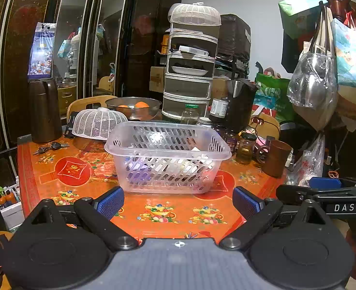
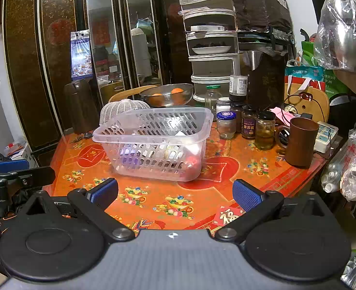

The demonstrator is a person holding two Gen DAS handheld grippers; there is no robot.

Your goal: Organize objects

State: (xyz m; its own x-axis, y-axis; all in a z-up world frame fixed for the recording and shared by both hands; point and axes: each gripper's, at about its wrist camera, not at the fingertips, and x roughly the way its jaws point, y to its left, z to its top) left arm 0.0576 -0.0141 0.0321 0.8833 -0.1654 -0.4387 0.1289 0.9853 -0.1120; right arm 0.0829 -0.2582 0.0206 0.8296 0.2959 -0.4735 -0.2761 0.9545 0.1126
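A clear plastic slotted basket [image 1: 197,152] [image 2: 197,123] stands in the middle of the orange patterned table [image 1: 166,222] [image 2: 226,176]. It holds several small items, seen blurred through its walls. My left gripper [image 1: 178,203] is open and empty, low over the table's near edge, in front of the basket. My right gripper [image 2: 175,193] is open and empty, also short of the basket. A red envelope [image 2: 226,216] lies on the table by the right gripper's right finger.
Several jars [image 2: 248,125] and a brown mug [image 2: 299,142] stand right of the basket. A white mesh food cover [image 1: 95,123], a metal bowl with oranges [image 1: 134,107], a dark jug [image 1: 45,111] and keys [image 1: 49,147] sit behind and left. A tiered rack [image 1: 190,72] stands at the back.
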